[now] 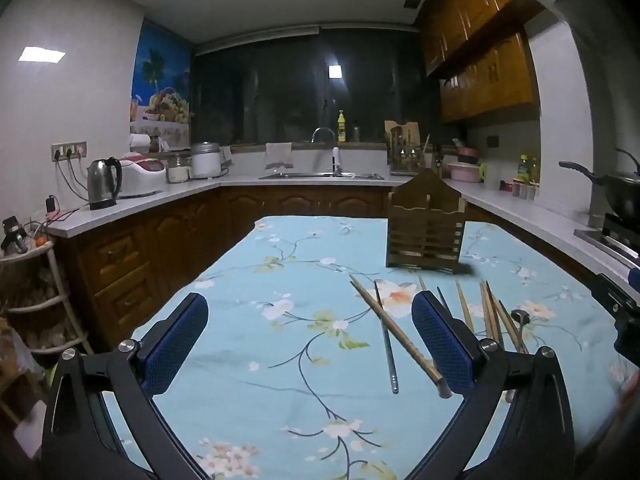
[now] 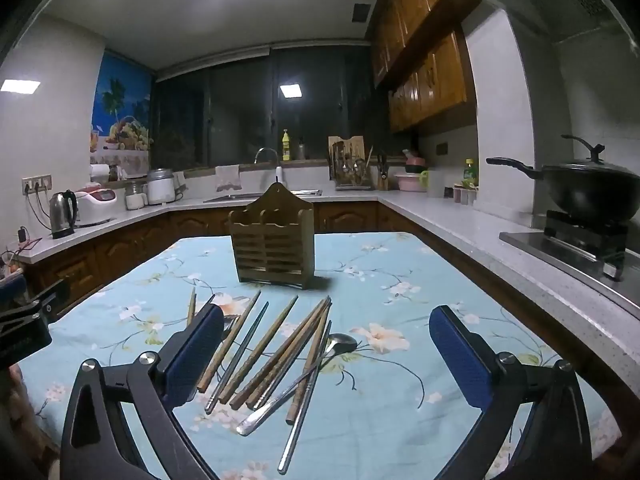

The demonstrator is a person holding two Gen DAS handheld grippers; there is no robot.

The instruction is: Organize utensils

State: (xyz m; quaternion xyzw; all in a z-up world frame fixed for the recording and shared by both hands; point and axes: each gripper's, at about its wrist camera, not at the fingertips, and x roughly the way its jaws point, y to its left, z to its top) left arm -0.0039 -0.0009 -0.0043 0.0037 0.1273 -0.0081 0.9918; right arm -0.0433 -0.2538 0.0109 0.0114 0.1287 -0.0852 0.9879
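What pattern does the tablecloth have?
Light blue tablecloth with white flowers and dark branches, clearest in the right wrist view.

A steel kettle (image 1: 103,182) and white rice cooker (image 1: 142,175) stand on the counter; a black wok (image 2: 592,190) sits on the stove.

My left claw (image 1: 310,342) hung wide open over the floral-clothed desk (image 1: 280,280). A wooden chopstick (image 1: 394,334) and a metal chopstick (image 1: 386,338) lay crossed between its pads, the wooden utensil holder (image 1: 425,230) upright beyond.
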